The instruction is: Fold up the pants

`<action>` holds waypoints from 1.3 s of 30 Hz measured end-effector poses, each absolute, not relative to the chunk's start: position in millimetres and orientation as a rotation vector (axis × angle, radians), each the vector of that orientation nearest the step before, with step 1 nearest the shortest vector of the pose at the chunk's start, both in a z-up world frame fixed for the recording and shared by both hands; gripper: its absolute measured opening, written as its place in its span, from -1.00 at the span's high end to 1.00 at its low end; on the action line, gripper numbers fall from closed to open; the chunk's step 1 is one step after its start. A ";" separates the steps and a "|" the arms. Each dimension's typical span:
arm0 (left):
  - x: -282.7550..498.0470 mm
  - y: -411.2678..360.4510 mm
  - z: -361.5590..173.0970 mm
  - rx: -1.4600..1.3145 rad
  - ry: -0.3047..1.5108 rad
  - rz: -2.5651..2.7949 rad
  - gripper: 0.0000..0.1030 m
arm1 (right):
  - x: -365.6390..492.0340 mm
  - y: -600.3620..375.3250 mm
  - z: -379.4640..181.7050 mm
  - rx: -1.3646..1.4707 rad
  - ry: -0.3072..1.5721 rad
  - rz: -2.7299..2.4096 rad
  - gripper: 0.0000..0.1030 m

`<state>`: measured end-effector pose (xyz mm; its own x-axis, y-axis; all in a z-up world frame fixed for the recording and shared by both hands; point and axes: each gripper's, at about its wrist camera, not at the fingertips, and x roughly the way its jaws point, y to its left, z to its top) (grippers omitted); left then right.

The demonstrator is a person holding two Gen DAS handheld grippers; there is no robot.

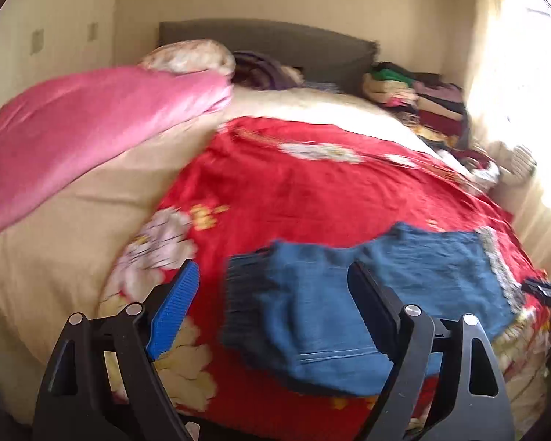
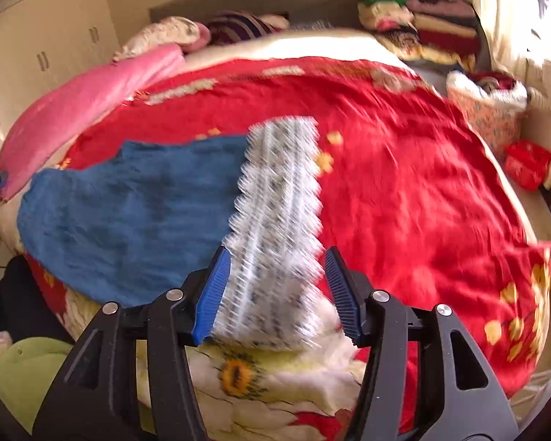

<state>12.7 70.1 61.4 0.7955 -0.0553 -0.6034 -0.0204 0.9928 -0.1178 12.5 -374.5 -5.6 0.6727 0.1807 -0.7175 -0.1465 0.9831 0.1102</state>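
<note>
Blue pants lie folded on the red flowered bedspread, near the bed's front edge. Their dark ribbed cuffs sit between the fingers of my left gripper, which hangs open above them without touching. In the right wrist view the pants stretch to the left, and their grey-white patterned waistband runs toward me. My right gripper straddles the near end of that waistband with its jaws open. The left pad is close to the fabric and the right pad stands clear of it.
A pink quilt lies along the left side of the bed. Stacks of folded clothes and pillows crowd the headboard end. A floral bag sits at the right edge, and something green lies below the bed's near left corner.
</note>
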 end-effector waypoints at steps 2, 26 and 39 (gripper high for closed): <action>17.2 47.4 61.8 -0.104 0.662 -0.097 -0.60 | 12.6 -361.0 -0.6 0.016 0.793 0.223 0.06; 46.2 -73.4 -46.0 0.155 0.943 -0.372 -0.60 | 13.9 -305.0 -46.9 -0.110 0.944 0.338 -0.13; 48.1 -61.3 -6.9 0.052 0.911 -0.370 -0.60 | 18.8 -324.8 -10.7 -0.008 0.839 0.292 -0.35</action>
